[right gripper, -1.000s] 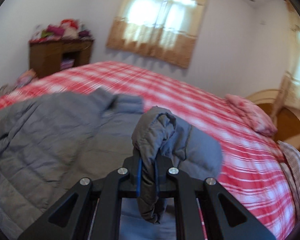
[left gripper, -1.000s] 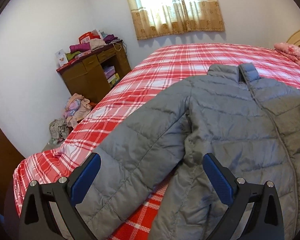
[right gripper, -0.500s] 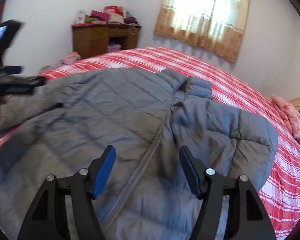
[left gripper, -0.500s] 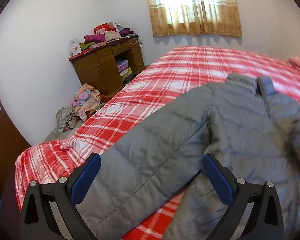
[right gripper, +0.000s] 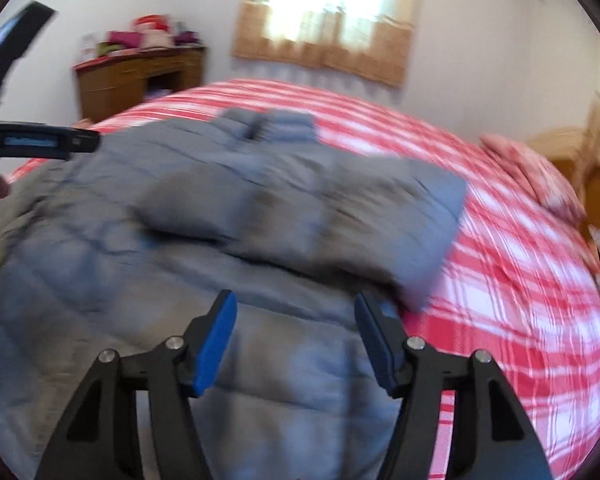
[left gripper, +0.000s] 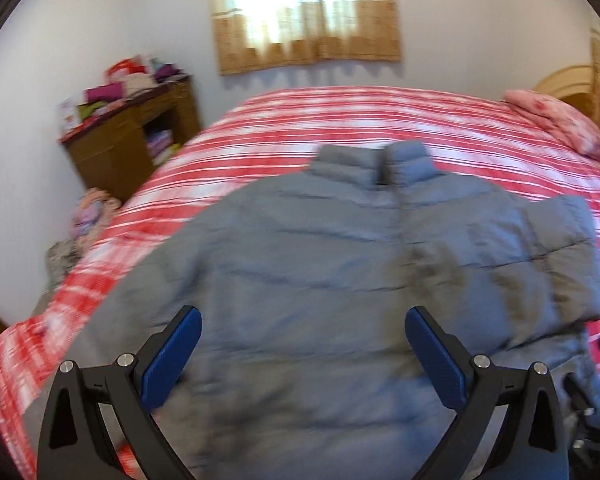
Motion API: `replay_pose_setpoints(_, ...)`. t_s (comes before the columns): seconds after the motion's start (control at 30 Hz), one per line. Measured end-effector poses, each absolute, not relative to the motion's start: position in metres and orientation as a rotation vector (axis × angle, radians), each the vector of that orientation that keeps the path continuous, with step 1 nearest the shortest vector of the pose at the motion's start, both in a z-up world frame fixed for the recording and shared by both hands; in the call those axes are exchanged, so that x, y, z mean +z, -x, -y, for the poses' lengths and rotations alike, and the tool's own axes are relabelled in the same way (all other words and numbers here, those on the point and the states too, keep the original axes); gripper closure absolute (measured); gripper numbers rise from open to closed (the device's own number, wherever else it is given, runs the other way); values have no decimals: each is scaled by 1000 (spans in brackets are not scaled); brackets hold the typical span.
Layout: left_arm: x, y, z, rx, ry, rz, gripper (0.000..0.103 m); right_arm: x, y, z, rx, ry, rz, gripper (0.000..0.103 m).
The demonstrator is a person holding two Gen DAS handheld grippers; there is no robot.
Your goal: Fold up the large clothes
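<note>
A grey puffer jacket lies front up on the red plaid bed, collar toward the window. Its right sleeve is folded across the chest, and the right wrist view shows that sleeve as a flat band. My left gripper hovers open over the jacket's middle with nothing between its blue pads. My right gripper hangs over the jacket's lower right part; its jaws are closing but still apart, with no fabric pinched between them. The left gripper also shows at the far left of the right wrist view.
A brown dresser piled with clothes stands at the back left, and loose clothes lie on the floor beside it. A pink pillow rests at the bed's right end by the wooden headboard. A curtained window is behind the bed.
My right gripper has let go of the sleeve, which now lies folded over the jacket, and has dropped lower. My left gripper swung right, from the left sleeve to the jacket's middle.
</note>
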State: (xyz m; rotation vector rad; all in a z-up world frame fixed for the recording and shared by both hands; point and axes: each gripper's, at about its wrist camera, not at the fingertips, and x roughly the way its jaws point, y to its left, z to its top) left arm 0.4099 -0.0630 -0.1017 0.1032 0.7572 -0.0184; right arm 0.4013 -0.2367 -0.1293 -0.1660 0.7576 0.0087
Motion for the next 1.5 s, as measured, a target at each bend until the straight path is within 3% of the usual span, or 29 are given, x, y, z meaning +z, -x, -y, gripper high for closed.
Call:
replay_pose_setpoints(0.17, -126, -441, 119, -155, -119, -830, 2, -149, -401, 259, -22, 116, -784, 31)
replay_pose_setpoints(0.23, -142, -453, 133, -203, -100, -883, 33, -154, -400, 263, -22, 89, -789, 27)
replay_pose_setpoints(0.27, -150, -457, 138, -224, -97, -916, 75, -154, -400, 267, -21, 78, -791, 27)
replay_pose_setpoints(0.3, -154, -459, 140, -233, -96, -936, 84, -154, -397, 269, -21, 64, -791, 25)
replay_pose_setpoints(0.37, -150, -456, 140, -229, -99, -898, 90, -156, -396, 276, -20, 41, -800, 22)
replay_pose_setpoints(0.6, -107, -432, 98, -118, -163, -716, 94, -160, -382, 284, -21, 35, -809, 20)
replay_pose_setpoints(0.8, -97, -421, 44, -13, -170, -669, 94, -162, -380, 286, -21, 29, -812, 19)
replay_pose_setpoints(1.13, -153, -410, 21, 85, -258, -750, 89, -165, -381, 289, 16, 5, -868, 18)
replay_pose_setpoints(1.23, -142, -407, 17, 120, -261, -735, 72, -157, -376, 298, 88, -48, -943, 19)
replay_pose_setpoints(1.27, -133, -403, 14, 134, -258, -702, 58, -149, -371, 303, 110, -66, -969, 19)
replay_pose_setpoints(1.3, -123, -397, 11, 147, -255, -658, 36, -137, -365, 310, 132, -80, -983, 19)
replay_pose_setpoints(1.37, -106, -389, 6, 182, -255, -577, 7, -107, -358, 323, 139, -71, -945, 21)
replay_pose_setpoints(1.5, -80, -390, 8, 170, -185, -484, 5, -62, -384, 345, 60, -99, -798, 38)
